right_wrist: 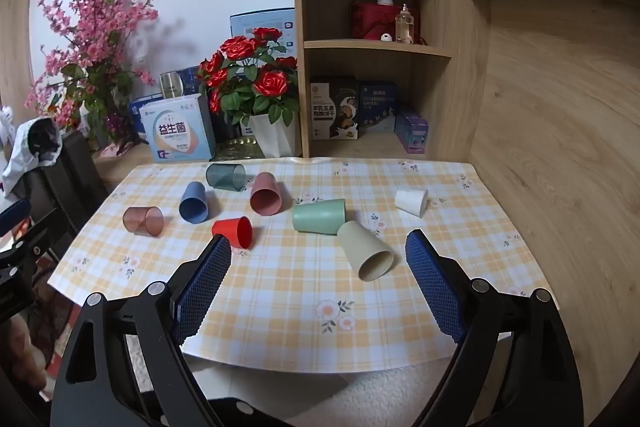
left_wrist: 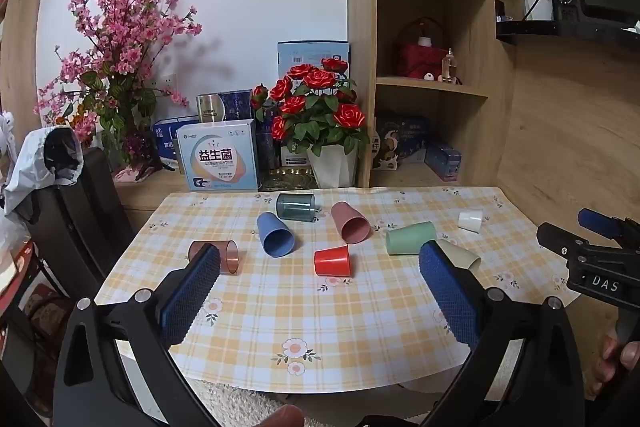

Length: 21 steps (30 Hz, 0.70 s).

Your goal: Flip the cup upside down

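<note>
Lying ahead of right claw (right_wrist: 318, 263): beige cup (right_wrist: 366, 251).

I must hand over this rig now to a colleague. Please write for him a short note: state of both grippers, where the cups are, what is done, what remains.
Left gripper: open, empty, above the near table edge.
Right gripper: open, empty, nearest the beige cup.
Eight cups lie on their sides on the checked tablecloth: brown clear, blue, grey clear, pink, red, green, beige, white.
Done: no cup stands upside down.
Left: all the flipping.
</note>
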Tool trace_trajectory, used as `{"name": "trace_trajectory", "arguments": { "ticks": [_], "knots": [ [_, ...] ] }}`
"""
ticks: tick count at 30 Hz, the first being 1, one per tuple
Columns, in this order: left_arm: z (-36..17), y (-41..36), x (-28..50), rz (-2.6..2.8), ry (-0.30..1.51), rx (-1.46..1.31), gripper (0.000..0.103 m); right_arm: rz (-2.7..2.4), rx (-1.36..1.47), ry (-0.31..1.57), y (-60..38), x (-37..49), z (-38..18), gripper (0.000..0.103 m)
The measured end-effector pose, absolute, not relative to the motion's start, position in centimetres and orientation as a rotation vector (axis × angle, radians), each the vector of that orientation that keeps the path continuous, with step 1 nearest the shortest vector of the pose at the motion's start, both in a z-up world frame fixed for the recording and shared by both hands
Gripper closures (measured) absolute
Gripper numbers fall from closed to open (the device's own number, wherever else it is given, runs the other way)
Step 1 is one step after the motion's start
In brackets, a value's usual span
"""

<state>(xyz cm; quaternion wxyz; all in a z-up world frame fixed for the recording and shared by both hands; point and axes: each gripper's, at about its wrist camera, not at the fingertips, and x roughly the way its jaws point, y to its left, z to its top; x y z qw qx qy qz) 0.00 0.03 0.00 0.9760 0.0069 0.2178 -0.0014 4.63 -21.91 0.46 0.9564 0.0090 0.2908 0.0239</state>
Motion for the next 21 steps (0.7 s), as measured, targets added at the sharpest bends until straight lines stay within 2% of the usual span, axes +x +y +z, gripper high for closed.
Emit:
{"name": "trace_trajectory", "arguments": {
  "ticks": [21],
  "knots": [
    [0.4, 0.0, -0.1, 0.009, 0.428, 0.017, 0.006, 0.048, 0.027, 0.596, -21.9, 4.6, 0.5, 0.017]
  ]
}}
